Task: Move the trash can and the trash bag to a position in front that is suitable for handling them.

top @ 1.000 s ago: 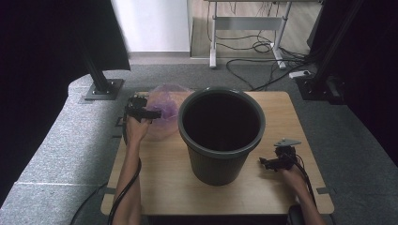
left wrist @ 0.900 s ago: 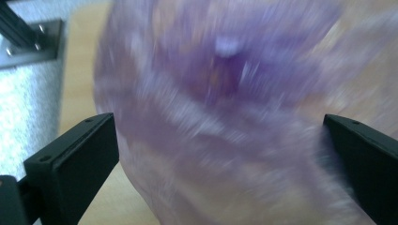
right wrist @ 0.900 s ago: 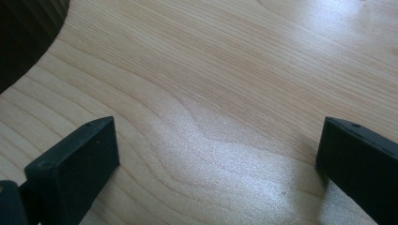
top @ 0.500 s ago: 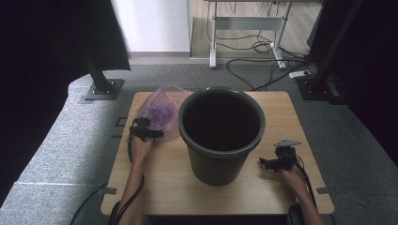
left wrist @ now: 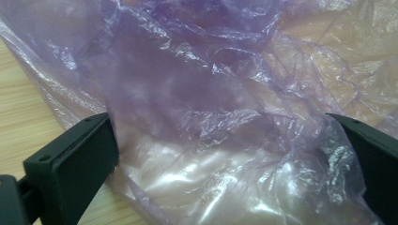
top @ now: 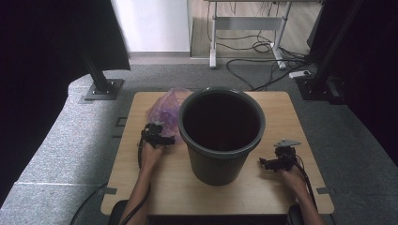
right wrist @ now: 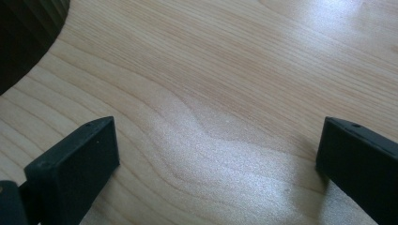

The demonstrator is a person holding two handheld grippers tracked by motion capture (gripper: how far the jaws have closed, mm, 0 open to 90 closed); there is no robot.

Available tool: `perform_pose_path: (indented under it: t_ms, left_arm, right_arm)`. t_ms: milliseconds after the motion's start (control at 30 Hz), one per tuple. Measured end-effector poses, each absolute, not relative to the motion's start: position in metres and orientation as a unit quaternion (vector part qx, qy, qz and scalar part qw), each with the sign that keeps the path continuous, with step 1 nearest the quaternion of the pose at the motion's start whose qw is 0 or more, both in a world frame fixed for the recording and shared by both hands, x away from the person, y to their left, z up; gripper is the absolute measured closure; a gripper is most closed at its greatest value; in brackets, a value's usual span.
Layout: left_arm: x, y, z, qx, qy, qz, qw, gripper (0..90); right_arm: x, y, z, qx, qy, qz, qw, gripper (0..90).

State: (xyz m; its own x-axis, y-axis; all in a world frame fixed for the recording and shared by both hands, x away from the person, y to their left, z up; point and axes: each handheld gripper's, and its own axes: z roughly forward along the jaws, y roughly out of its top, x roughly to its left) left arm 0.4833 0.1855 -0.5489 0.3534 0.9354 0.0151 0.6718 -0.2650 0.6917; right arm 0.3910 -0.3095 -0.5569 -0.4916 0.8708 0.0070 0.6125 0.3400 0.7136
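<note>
A dark grey plastic bin (top: 220, 136) stands upright in the middle of the wooden table (top: 141, 187). A crumpled purple plastic bag (top: 165, 107) lies behind the bin's left side. My left gripper (top: 162, 137) sits at the bag's near edge, open. In the left gripper view the bag (left wrist: 211, 108) spreads between the two wide-apart jaws. My right gripper (top: 265, 162) rests low on the table right of the bin, open, with bare wood (right wrist: 220, 117) between its jaws. The bin's ribbed wall (right wrist: 23, 33) shows at the top left of the right gripper view.
The table stands on grey carpet. A black stand base (top: 103, 86) is at the far left. A desk frame with loose cables (top: 263, 47) and a power strip (top: 300, 74) lies beyond the table. Dark curtains hang on both sides.
My left gripper has drawn back toward the table's near side, away from the middle of the bag to its near edge. The right gripper has stayed put.
</note>
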Motion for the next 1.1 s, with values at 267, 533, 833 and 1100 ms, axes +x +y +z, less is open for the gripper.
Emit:
perform_pose_path:
  t_ms: [267, 533, 833, 1100]
  left_arm:
    - [0.491, 0.142, -0.546, 0.786, 0.506, 0.195, 0.295, 0.0]
    - [0.491, 0.176, -0.486, 0.748, 0.532, 0.205, 0.338, 0.0]
    - [0.529, 0.197, -0.459, 0.728, 0.55, 0.236, 0.335, 0.0]
    - [0.559, 0.207, -0.453, 0.718, 0.562, 0.257, 0.32, 2.9]
  right_arm:
    - [0.39, -0.309, -0.557, 0.466, 0.795, 0.336, 0.192, 0.0]
    - [0.39, -0.309, -0.557, 0.466, 0.796, 0.336, 0.192, 0.0]
    - [0.39, -0.309, -0.557, 0.466, 0.796, 0.336, 0.192, 0.0]
    - [0.39, -0.309, -0.557, 0.466, 0.796, 0.336, 0.192, 0.0]
